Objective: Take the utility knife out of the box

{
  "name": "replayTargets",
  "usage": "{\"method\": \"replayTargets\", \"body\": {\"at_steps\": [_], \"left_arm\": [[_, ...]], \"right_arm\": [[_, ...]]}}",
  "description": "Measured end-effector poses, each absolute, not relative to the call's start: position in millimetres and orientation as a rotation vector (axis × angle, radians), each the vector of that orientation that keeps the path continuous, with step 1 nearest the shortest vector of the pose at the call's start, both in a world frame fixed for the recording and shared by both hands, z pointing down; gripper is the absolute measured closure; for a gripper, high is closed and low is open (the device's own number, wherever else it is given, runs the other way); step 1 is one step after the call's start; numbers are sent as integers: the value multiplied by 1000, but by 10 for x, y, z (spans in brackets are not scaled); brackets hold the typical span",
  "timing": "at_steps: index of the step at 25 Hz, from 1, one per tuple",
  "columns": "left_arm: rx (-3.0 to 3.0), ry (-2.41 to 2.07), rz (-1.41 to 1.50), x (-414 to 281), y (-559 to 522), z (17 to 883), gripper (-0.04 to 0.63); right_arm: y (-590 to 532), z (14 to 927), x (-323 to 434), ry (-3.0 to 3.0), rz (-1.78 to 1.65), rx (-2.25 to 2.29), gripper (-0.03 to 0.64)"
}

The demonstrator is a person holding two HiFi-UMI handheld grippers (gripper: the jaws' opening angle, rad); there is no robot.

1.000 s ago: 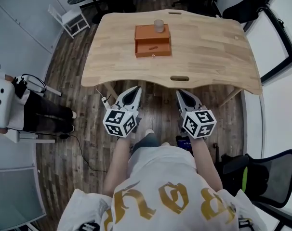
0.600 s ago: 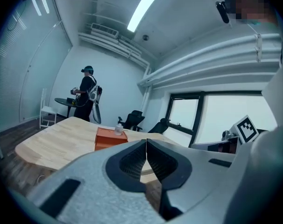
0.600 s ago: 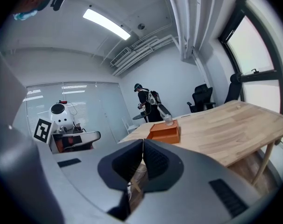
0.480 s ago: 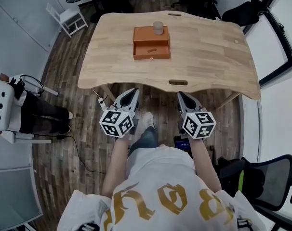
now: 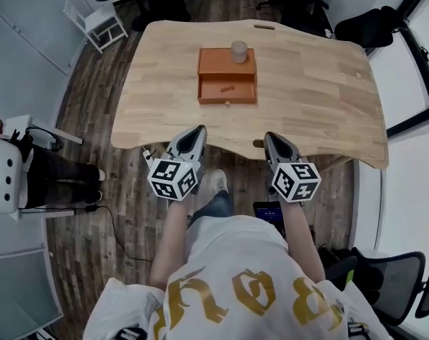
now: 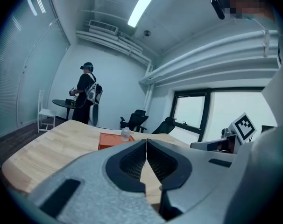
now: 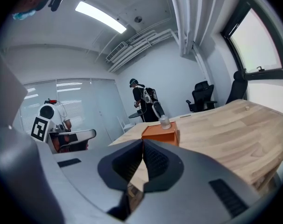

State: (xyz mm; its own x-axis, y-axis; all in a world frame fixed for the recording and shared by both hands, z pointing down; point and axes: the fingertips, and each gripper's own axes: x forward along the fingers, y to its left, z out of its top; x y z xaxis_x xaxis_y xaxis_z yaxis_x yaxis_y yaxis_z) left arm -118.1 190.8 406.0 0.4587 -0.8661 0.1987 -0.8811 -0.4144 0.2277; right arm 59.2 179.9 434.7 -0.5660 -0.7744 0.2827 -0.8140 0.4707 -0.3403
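The table (image 5: pixel 306 83) is pale wood with visible grain and a matt finish. On its far side the box (image 5: pixel 216 62) looks smooth and matt orange; its material is unclear. The small jar (image 5: pixel 238 51) on top is cloudy and translucent. The left gripper (image 5: pixel 199 129) and right gripper (image 5: pixel 269 136) have matt grey plastic shells with dark, finely gridded pads (image 6: pixel 132 160). The floor (image 5: pixel 94 119) is dark wood planking.

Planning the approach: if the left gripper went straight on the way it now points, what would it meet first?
Probably the orange box. The left gripper, shut, points across the near edge of the table toward it. Its height is unclear, so it might catch that edge first.
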Motion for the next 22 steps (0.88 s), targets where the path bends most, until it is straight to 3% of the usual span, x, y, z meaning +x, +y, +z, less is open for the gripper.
{"method": "replayTargets", "body": {"at_steps": [22], "left_arm": [[2386, -1359, 163, -1558, -540, 4431, 584]], "right_arm": [[-386, 4682, 37, -2491, 789, 1445, 604]]}}
